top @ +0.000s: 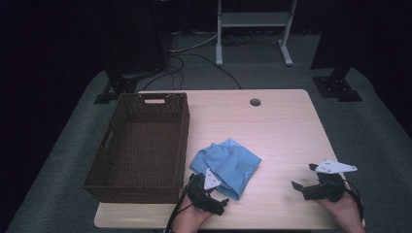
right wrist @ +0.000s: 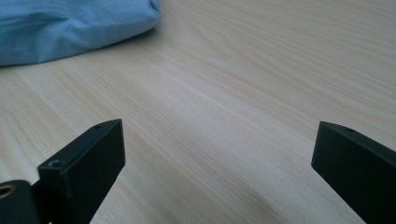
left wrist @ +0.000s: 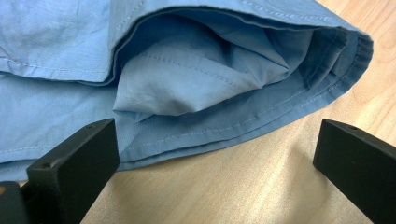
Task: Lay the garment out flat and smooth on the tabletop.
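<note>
Item: blue cloth (top: 226,164), crumpled mid-tabletop (top: 282,131), beside wicker basket (top: 145,141) | Left gripper (top: 211,196): fingers (left wrist: 74,163) spread, empty, aimed at hemmed edge, judged positioned for grasp | Right gripper (top: 305,180): fingers parted, empty, held well apart, judged on standby.

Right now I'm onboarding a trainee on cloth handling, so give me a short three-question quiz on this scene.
1. True or false: the left gripper is already shut on the blue cloth.
2. Which side of the cloth does the brown basket stand on, seen from the person? A) left B) right C) behind it
3. Fill in: the right gripper is held over bare ____ with its jaws apart.

Key
1. False: in the left gripper view its jaws stand wide apart at the cloth's hemmed edge.
2. A
3. table
</note>
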Available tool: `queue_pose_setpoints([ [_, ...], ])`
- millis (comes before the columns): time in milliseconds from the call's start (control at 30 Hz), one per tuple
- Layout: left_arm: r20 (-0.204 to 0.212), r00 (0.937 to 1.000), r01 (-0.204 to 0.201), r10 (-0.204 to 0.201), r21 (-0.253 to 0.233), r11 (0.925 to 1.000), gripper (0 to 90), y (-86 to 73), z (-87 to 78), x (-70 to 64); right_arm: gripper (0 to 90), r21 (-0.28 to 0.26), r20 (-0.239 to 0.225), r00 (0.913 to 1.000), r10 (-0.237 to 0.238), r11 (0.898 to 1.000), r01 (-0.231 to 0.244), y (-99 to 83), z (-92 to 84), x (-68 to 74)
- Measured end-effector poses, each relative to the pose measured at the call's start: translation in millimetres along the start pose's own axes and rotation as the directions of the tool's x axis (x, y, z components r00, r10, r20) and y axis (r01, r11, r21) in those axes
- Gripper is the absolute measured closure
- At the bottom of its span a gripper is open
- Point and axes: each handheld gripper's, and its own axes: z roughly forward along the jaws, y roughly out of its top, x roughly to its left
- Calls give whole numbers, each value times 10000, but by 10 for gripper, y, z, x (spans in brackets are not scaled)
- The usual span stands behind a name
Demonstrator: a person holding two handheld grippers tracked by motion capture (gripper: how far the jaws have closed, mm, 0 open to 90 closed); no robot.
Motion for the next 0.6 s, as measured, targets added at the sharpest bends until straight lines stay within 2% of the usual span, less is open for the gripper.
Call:
queue_pose_setpoints([
  [600, 1, 10000, 8, -8, -1, 10000, 0, 0, 0, 0, 17, -363, -462, 9989, -70, 9993, 53, 186, 37, 52],
])
